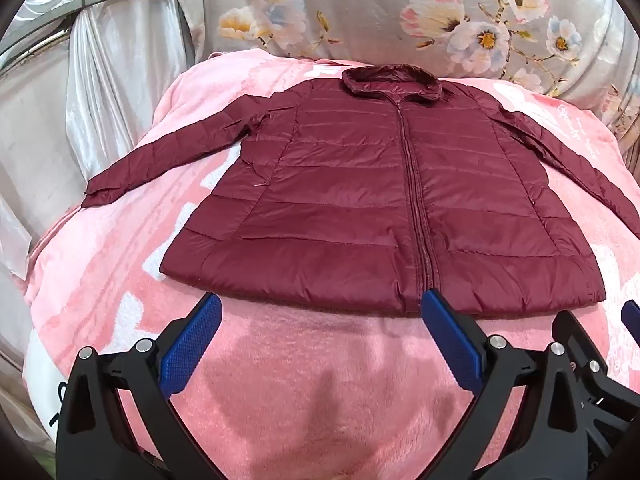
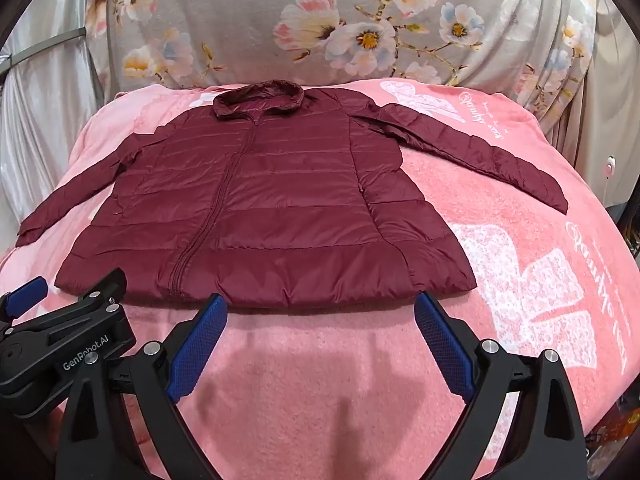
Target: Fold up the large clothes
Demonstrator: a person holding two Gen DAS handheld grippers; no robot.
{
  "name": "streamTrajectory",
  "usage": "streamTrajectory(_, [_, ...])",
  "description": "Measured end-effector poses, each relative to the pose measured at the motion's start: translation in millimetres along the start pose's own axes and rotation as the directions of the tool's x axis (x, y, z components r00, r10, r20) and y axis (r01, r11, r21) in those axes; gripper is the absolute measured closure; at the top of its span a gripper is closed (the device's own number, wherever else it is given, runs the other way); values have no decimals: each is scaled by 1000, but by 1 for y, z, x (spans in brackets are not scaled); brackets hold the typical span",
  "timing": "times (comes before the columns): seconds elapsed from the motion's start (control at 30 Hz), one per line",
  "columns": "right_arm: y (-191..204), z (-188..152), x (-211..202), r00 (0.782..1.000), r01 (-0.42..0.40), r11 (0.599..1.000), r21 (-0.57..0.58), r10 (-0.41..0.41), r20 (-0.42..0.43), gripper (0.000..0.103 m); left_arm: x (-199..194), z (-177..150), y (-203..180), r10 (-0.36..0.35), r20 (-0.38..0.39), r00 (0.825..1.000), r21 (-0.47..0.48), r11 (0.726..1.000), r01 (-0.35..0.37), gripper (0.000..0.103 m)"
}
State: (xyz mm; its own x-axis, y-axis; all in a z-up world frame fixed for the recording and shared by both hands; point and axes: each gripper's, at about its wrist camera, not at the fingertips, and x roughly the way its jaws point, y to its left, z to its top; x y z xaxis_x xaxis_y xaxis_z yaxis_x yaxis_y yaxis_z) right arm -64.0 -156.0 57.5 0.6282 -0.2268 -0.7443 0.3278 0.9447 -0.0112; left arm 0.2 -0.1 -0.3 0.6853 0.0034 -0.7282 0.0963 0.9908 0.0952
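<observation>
A dark red quilted jacket (image 1: 360, 196) lies flat and zipped on a pink blanket (image 1: 304, 380), collar at the far side, both sleeves spread outward. It also shows in the right wrist view (image 2: 260, 208). My left gripper (image 1: 320, 312) is open and empty, hovering just before the hem near the zipper's bottom end. My right gripper (image 2: 320, 312) is open and empty, just before the hem's right half. The left gripper (image 2: 60, 300) also shows at the lower left of the right wrist view, and part of the right gripper's finger (image 1: 632, 314) at the right edge of the left wrist view.
A grey floral cloth (image 1: 400, 12) rises behind the blanket. Silvery curtains (image 1: 100, 80) hang at the left. The blanket (image 2: 540, 280) has white printed patterns to the right of the jacket.
</observation>
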Motion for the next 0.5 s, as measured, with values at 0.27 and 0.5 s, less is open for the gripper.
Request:
streamTrajectory(0.27, [1,1,2,1000,2,1000,-3,-2,-3,10,0,-2,-3,-3,3,1000,6,1000,3,6])
streamTrajectory(0.5, [1,1,2,1000,2,1000,-2,-2,-6,10,8,-1,5,-6,-6,1000,-4,1000,6,6])
